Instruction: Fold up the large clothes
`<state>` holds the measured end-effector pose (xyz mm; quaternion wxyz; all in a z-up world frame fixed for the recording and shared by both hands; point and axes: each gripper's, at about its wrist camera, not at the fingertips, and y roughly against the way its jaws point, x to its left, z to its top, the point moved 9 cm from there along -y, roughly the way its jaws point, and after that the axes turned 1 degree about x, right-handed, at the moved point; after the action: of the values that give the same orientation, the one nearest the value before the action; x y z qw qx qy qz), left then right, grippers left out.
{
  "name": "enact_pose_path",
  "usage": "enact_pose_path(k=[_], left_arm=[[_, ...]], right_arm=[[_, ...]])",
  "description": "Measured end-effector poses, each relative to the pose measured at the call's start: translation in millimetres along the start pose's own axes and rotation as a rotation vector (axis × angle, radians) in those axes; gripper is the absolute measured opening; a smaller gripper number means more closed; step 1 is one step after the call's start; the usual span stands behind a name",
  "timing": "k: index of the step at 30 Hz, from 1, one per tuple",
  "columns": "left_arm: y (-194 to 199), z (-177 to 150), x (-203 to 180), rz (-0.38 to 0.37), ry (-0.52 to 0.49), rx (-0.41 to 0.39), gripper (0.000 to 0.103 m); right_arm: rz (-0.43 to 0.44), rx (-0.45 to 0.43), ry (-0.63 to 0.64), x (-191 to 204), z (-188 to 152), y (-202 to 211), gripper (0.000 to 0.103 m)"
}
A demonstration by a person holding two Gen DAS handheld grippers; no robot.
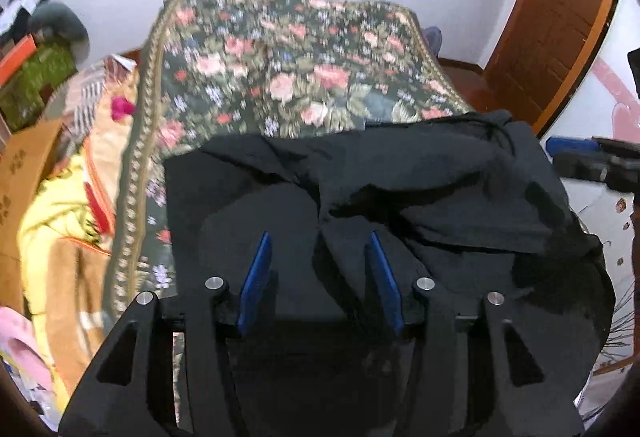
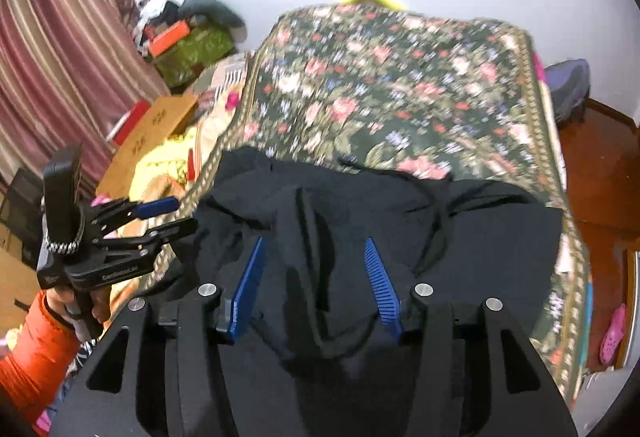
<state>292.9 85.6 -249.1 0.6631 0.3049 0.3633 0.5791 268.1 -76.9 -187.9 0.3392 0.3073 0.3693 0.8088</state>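
Observation:
A black garment (image 1: 440, 177) lies crumpled on the near end of a floral bedspread (image 1: 280, 57). My left gripper (image 1: 320, 237) hovers just over it, blue pads (image 1: 256, 273) apart, with a raised fold of the cloth between them that neither pad presses. In the right wrist view the same black garment (image 2: 480, 237) fills the foreground. My right gripper (image 2: 314, 241) stands open above it, its pads (image 2: 380, 285) on either side of a ridge of fabric. The left gripper (image 2: 160, 213) shows at the left, held by a hand in an orange sleeve (image 2: 32, 365).
Left of the bedspread (image 2: 400, 85) lie a yellow and orange blanket (image 1: 60, 217) and a cardboard box (image 2: 160, 121). A striped curtain (image 2: 60, 37) hangs at far left. A wooden door (image 1: 560, 17) and red-brown floor (image 2: 600, 165) are to the right, with a pink shoe (image 2: 612, 333).

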Motion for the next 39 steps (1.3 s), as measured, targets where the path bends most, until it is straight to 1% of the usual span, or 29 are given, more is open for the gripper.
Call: enact_pose_path(k=[4, 7, 9, 10, 11, 12, 13, 15, 16, 20, 22, 24, 27, 28, 29, 31, 32, 33, 34, 35, 37, 39], left_arm=[[-22, 6, -1, -0.072, 0.036, 0.016, 0.05], [-34, 11, -1, -0.122, 0.077, 0.031, 0.049], [-40, 11, -4, -0.175, 0.097, 0.046, 0.037], [-40, 10, -8, -0.212, 0.103, 0.054, 0.02], [-38, 10, -11, -0.215, 0.104, 0.055, 0.018], [-35, 11, -12, -0.204, 0.094, 0.045, 0.016], [-28, 11, -16, -0.197, 0.077, 0.032, 0.012], [-13, 13, -21, -0.192, 0.055, 0.007, 0.011], [-3, 14, -25, -0.195, 0.044, -0.008, 0.01], [48, 12, -41, -0.225, -0.001, -0.07, 0.01], [67, 5, -49, -0.247, -0.019, -0.077, 0.01], [80, -6, -55, -0.245, -0.033, -0.071, 0.011], [91, -29, -61, -0.208, -0.058, -0.041, 0.012], [93, -36, -62, -0.195, -0.066, -0.031, 0.015], [96, -43, -62, -0.18, -0.073, -0.024, 0.021], [104, -53, -61, -0.154, -0.083, -0.022, 0.026], [108, -55, -59, -0.142, -0.086, -0.024, 0.027], [114, -57, -57, -0.127, -0.09, -0.033, 0.027], [121, -57, -55, -0.116, -0.093, -0.045, 0.03], [129, -56, -51, -0.101, -0.094, -0.062, 0.035], [143, -50, -44, -0.067, -0.094, -0.105, 0.04], [154, -39, -39, -0.037, -0.096, -0.149, 0.042]], right_arm=[[-0.002, 0.069, 0.022, 2, -2, -35, 0.048], [0.02, 0.091, 0.01, 0, 1, -49, 0.048], [0.051, 0.107, 0.001, 2, 2, -56, 0.048], [0.065, 0.109, -0.005, 4, 3, -57, 0.045], [0.078, 0.107, -0.007, 6, 3, -56, 0.031], [0.094, 0.113, -0.01, 10, 2, -54, 0.024], [0.107, 0.105, -0.016, 12, 1, -51, 0.021], [0.113, 0.071, -0.016, 17, 1, -38, 0.015], [0.115, 0.052, -0.011, 20, -1, -28, 0.011], [0.106, -0.018, 0.032, 33, -9, 13, 0.011], [0.084, -0.042, 0.064, 38, -17, 27, 0.011], [0.07, -0.044, 0.083, 41, -31, 35, 0.011], [0.063, -0.027, 0.092, 47, -49, 41, 0.011], [0.057, -0.017, 0.1, 51, -57, 44, 0.011], [0.04, -0.011, 0.109, 52, -63, 47, 0.011], [0.005, -0.007, 0.12, 53, -71, 52, 0.012], [-0.003, -0.001, 0.122, 54, -74, 56, 0.012], [-0.004, -0.002, 0.12, 53, -75, 59, 0.013], [-0.001, -0.01, 0.115, 53, -76, 65, 0.013], [0.0, -0.02, 0.11, 52, -74, 71, 0.013], [0.0, -0.052, 0.099, 49, -69, 83, 0.014], [-0.002, -0.083, 0.088, 46, -61, 91, 0.016]])
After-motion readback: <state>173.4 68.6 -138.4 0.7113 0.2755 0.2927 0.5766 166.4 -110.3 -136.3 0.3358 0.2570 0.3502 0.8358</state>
